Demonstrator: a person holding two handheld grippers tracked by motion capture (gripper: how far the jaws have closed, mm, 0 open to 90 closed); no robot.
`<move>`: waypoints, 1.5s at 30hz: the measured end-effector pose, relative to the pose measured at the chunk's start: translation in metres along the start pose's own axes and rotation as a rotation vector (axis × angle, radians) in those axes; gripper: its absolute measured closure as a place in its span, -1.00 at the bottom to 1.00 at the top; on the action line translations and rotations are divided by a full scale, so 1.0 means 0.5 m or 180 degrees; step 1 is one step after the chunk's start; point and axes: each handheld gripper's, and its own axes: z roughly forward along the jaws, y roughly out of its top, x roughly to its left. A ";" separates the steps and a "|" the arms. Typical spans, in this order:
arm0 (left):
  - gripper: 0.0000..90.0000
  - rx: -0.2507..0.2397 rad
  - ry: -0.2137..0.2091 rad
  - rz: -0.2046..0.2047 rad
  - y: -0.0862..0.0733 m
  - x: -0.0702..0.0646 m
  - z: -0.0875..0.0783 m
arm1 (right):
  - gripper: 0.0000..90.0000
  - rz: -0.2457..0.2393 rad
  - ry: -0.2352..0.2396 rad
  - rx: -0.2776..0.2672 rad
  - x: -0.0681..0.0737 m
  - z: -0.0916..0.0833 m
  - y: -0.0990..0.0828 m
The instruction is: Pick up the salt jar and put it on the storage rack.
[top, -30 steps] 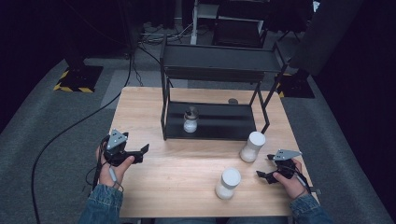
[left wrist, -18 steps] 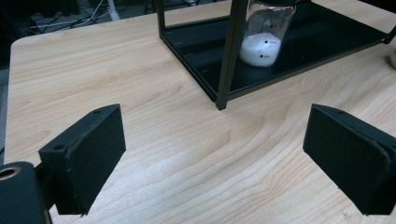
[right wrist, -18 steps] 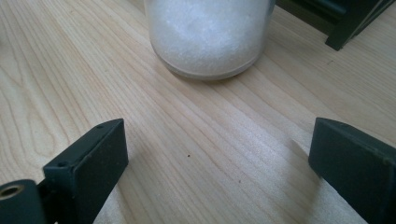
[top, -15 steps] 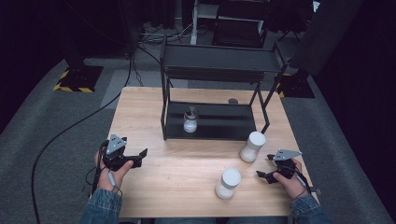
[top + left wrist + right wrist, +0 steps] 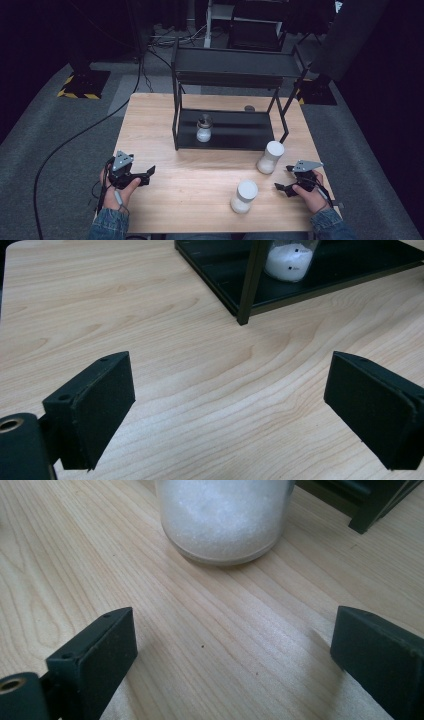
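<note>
High view: the left tongs (image 5: 148, 176) stand open and empty over the near left corner of the table (image 5: 165, 107). The right tongs (image 5: 281, 178) stand open and empty near the right edge, toward the near right corner. The left gripper view shows bare wood between the two black pads of the left tongs. The right gripper view shows the same for the right tongs.

Change since the earlier frames: the left hand has drawn slightly back toward the near edge, and its jaw spacing is unchanged. The right hand, the jars and the rack (image 5: 235, 62) have kept their places. Judgement: no grasp has begun; both tongs are in a ready position.

The right tongs face a white-filled jar. It is judged to be the rear jar (image 5: 270, 157), because a rack foot shows just behind it in the right gripper view. This jar stands just beside the front right leg of the rack, apart from the tongs. The front jar (image 5: 244, 196) stands near the near edge, right of centre. A third, smaller jar (image 5: 203, 129) sits on the lower shelf of the rack.

Orientation: all three jars stand upright, with the long axis vertical and the lid upward. Judgement: a level side grasp across the body would suit.
</note>
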 end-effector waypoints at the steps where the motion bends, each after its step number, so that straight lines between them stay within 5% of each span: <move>1: -0.87 0.0011 0.0003 -0.0017 -0.003 0.000 0.001 | -0.90 0.0001 0.0001 0.0000 0.000 0.000 0.000; 27: -0.85 0.0217 0.0094 -0.0045 -0.059 0.008 0.013 | -0.90 0.0000 0.0001 -0.0001 0.000 0.000 0.000; 45: -0.83 0.0628 0.0191 -0.0068 -0.047 0.010 0.028 | -0.90 0.0002 0.0002 0.0000 0.000 0.000 0.000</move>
